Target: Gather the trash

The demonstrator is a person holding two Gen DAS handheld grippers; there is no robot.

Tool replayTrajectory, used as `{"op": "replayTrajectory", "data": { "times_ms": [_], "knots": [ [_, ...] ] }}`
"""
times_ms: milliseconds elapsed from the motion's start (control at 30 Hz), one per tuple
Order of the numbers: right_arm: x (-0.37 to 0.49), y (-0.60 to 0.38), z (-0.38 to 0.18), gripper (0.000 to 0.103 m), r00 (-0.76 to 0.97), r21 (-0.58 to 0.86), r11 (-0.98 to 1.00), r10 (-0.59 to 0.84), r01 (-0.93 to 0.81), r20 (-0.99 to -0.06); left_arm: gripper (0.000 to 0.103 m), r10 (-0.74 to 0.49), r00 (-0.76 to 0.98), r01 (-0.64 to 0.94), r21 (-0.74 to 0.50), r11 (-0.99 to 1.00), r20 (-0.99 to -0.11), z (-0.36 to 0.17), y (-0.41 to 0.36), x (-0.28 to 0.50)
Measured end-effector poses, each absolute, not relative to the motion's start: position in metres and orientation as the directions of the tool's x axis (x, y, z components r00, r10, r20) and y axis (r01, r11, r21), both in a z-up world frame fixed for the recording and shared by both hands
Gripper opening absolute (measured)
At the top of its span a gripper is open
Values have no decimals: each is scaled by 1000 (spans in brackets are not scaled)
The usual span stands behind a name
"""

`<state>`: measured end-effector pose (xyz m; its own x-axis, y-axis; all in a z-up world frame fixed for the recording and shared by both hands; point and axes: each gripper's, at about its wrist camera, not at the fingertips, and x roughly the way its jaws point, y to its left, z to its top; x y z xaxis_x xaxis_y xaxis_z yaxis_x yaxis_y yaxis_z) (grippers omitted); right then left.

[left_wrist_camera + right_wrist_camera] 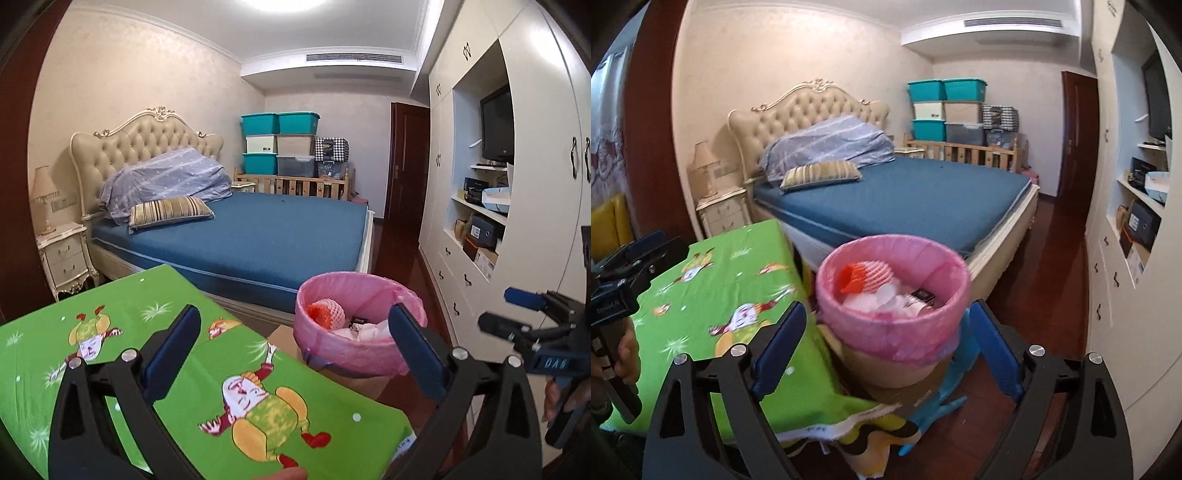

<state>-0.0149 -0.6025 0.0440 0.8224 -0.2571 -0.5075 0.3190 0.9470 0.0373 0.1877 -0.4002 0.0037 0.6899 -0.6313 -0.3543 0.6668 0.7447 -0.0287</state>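
Observation:
A bin lined with a pink bag [360,354] [894,332] stands on a cardboard box beside the table with the green cartoon cloth [110,350] [720,295]. Inside the bin lie an orange and white foam net [327,312] [864,275], white paper and a dark wrapper. My left gripper [295,354] is open and empty, above the table's right edge. My right gripper [888,349] is open and empty, just in front of the bin; it also shows in the left wrist view [517,314]. The left gripper shows at the left of the right wrist view [631,266].
A bed with a blue mattress [258,236] [905,199] lies behind the bin. A white wardrobe wall with shelves and a TV [498,125] runs along the right. A nightstand with a lamp [64,254] stands left of the bed. Storage boxes [280,144] are stacked at the back.

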Motion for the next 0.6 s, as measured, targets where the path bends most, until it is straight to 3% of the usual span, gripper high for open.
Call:
{"op": "replayTrajectory", "data": {
  "times_ms": [233, 600],
  "knots": [
    [-19, -583, 39, 85, 819, -9, 960, -245, 281, -518, 98, -626, 690, 675, 13, 737, -364, 2, -401, 170],
    [-24, -585, 41, 85, 835, 33, 958, -232, 286, -499, 98, -627, 683, 690, 50, 722, -374, -10, -406, 157]
  ]
}}
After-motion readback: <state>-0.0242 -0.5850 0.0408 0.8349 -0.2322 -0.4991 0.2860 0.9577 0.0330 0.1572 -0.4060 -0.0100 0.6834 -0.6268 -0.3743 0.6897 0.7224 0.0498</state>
